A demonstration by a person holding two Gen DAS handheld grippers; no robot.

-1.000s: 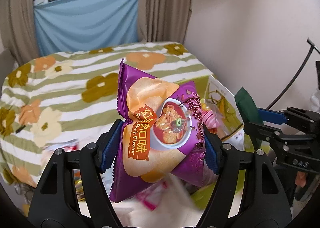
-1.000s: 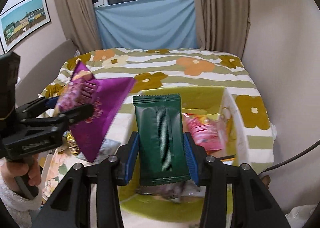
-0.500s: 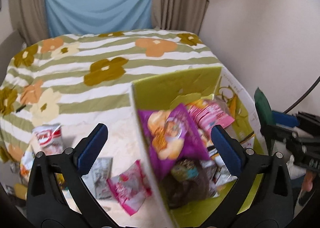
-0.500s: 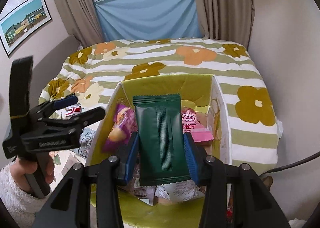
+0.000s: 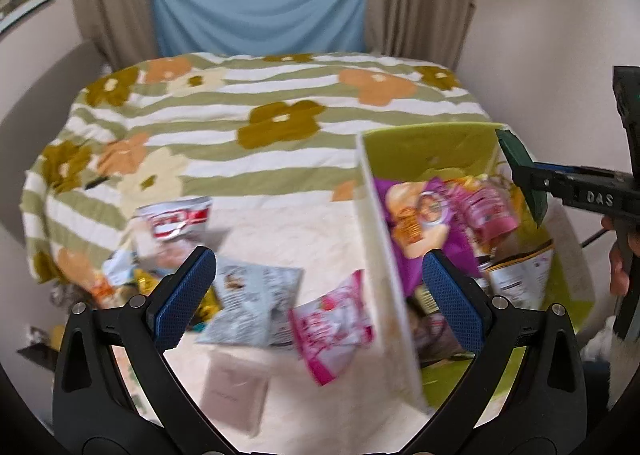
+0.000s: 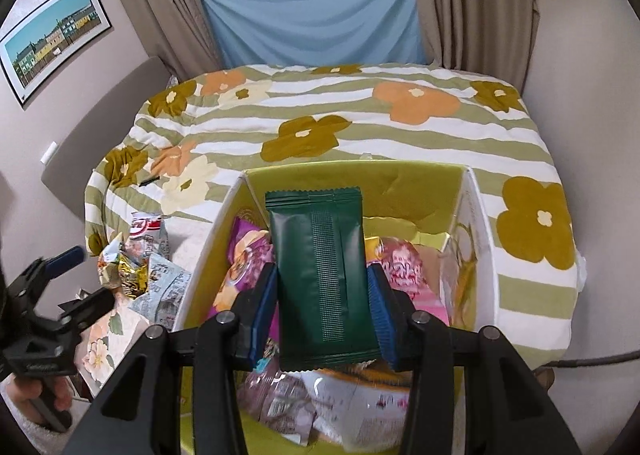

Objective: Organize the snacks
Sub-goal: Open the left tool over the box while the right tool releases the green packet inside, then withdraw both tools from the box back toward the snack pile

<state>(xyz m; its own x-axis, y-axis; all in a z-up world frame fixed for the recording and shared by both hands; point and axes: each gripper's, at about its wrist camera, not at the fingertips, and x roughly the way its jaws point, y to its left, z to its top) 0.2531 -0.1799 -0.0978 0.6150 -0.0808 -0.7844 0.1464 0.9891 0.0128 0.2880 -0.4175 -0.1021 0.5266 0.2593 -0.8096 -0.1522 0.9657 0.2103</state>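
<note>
My left gripper hangs wide apart, empty, above loose snack packets beside the box. Purple chip bag lies inside the box. My right gripper clamps a green packet upright over the box.

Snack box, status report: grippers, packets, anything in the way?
Left gripper open, empty. Right gripper shut on green packet, above snack box. Purple chip bag in box. Loose packets outside on bed. Nothing blocking.
</note>
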